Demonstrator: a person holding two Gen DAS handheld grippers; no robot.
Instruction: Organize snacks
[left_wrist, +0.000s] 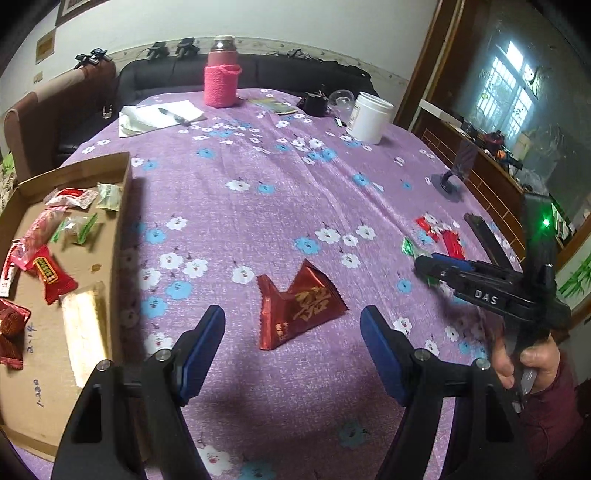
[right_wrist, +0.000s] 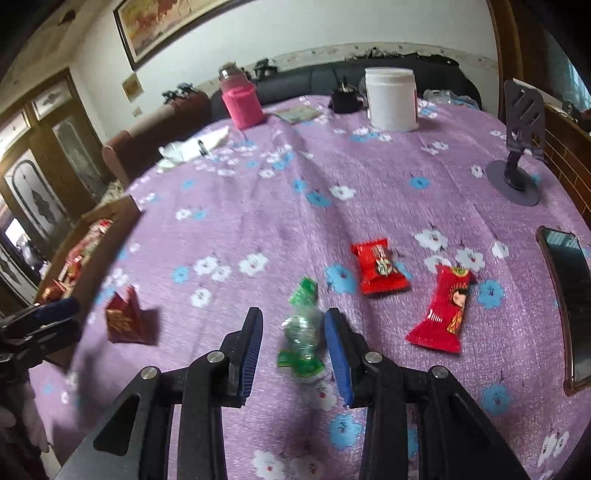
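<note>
Tablecloth is purple with white and blue flowers. The candy is green and clear, the triangular pouch dark red with gold characters (very festive). Two red snack packs, pink knitted bottle sleeve, white jar.

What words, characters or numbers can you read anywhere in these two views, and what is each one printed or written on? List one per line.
"DAS": white letters on the right gripper.
"囍": gold character on the dark red packet.
Handwritten ink marks on the cardboard box floor: too unclear to read.
Yellow label on the red candy in the box: too small to read.
Print on the red snack packet, the long red packet and the green candy: blurred.
</note>
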